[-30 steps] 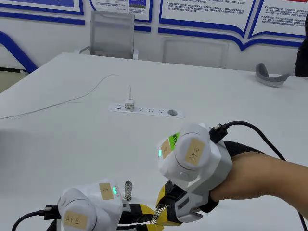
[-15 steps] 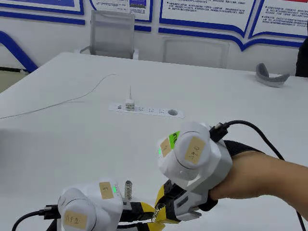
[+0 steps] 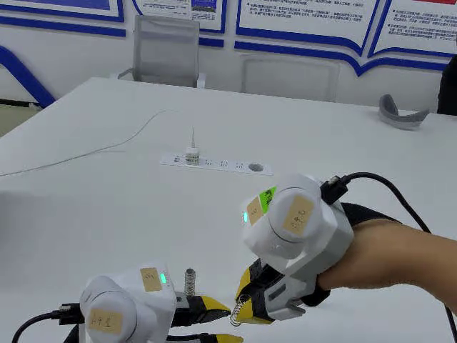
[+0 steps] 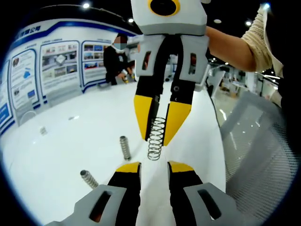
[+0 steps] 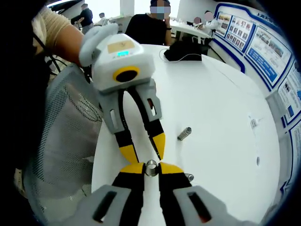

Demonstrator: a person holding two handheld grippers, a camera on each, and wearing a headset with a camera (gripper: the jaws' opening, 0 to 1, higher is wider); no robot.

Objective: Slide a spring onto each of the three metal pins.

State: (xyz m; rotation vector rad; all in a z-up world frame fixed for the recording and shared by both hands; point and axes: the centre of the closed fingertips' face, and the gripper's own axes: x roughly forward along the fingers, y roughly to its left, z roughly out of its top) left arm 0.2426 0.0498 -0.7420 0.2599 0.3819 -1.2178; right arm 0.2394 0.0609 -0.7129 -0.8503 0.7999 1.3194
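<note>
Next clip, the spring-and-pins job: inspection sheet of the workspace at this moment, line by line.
Surface: white table, flat, mostly bare.
Job's things: spring gripped above the table; upright spring and second upright spring standing on it, pins inside not discernible.
Clutter: power strip; grey band at the far edge.
Grippers: right gripper shut on the spring; left gripper open, facing it.
Cables: thin wire across the table.
Surroundings: chairs, posters, a person beyond.

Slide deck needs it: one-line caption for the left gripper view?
Right claw holds a spring just ahead of the open left claw; two more springs stand on the white table.
</note>
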